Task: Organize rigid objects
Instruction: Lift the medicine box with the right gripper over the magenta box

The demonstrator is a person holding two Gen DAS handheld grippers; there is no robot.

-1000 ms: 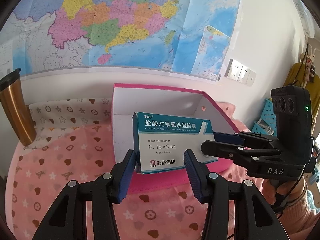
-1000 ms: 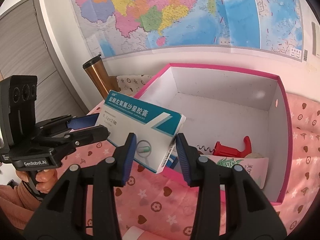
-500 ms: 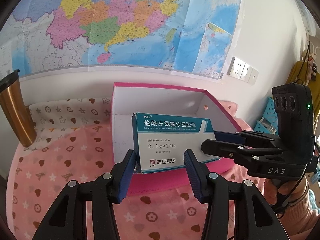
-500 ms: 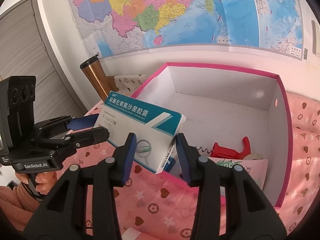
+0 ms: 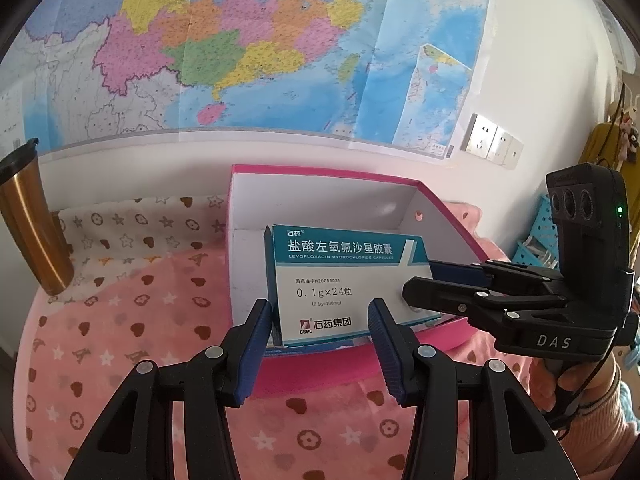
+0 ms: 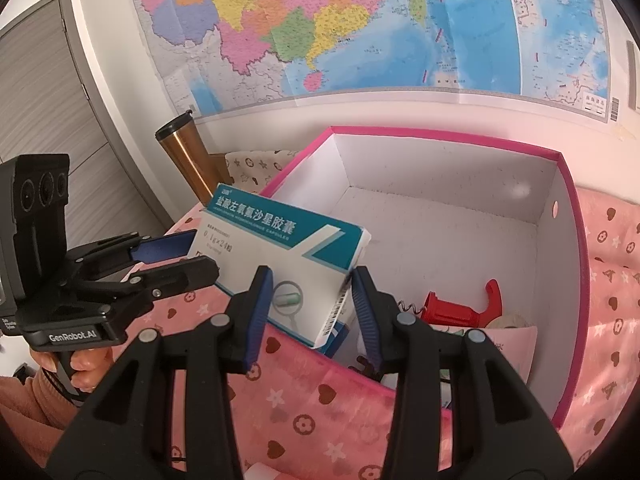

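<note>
A: Med box (image 5: 344, 284), teal/white, held upright over near rim of pink storage box (image 6: 576, 280). Whose grip?

B: Right gripper (image 6: 312, 304). Blue pads pressed on both faces at the box's right end, fingers closed down to box thickness. Seen side-on from left cam, same story.

A: Left gripper (image 5: 320, 328)?

B: Fingers spread wide, holding nothing. Med box sits beyond and between the tips in its own view; from the right cam its tips reach the box's left end, one finger in front, one behind. Contact there: can't tell.

A: Inside the storage box?

B: White interior, mostly bare floor. Near corner: red corkscrew (image 6: 460, 308), pale pink packet (image 6: 512, 340) just beside it. Another blue carton edge below the med box, partly hidden.

A: Surroundings?

B: Pink heart/star cloth (image 5: 132, 328) under everything. Gold tumbler (image 5: 32, 224) w/ black lid, well apart to the left, by wall. Big map (image 5: 240, 48) above.
</note>
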